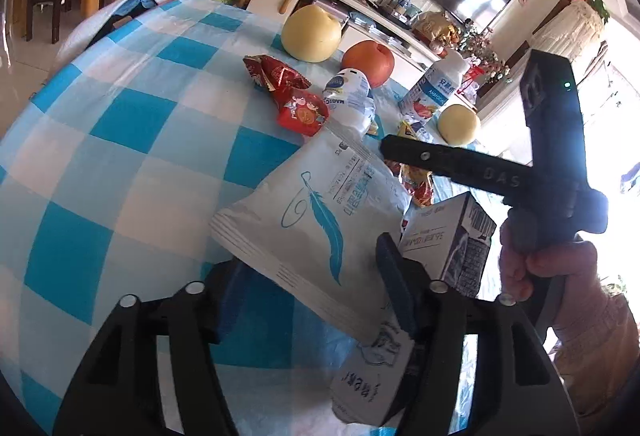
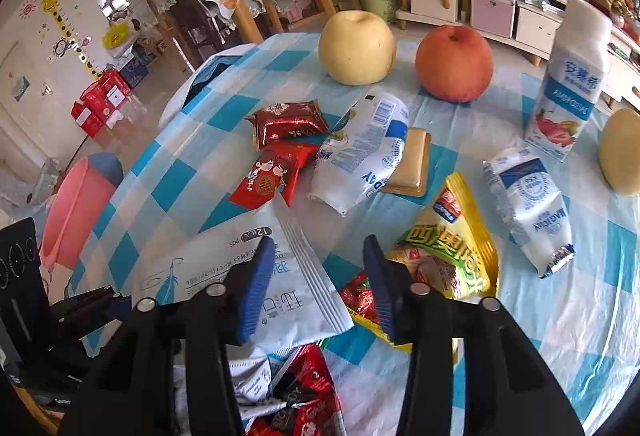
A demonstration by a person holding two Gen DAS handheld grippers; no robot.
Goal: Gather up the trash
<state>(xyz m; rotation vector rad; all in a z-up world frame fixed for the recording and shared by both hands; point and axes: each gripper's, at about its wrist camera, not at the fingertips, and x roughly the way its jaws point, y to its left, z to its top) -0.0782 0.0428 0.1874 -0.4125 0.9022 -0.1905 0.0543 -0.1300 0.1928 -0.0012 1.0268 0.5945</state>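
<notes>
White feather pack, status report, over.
Both grippers open, left gripper, right gripper. White feather pack loose between them. Wrappers remain.

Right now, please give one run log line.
step: collecting trash | white packet: between left jaws, not gripped | right jaws: open, empty

a smooth, faintly glossy checked cloth (image 2: 580, 300) is seen under crinkled shiny foil wrappers (image 2: 280, 139), a matt white plastic pouch (image 1: 316, 220), a printed paper carton (image 1: 456, 240) and smooth-skinned fruit (image 2: 454, 63), with ribbed blue pads (image 2: 256, 292) on matt black plastic fingers.
</notes>
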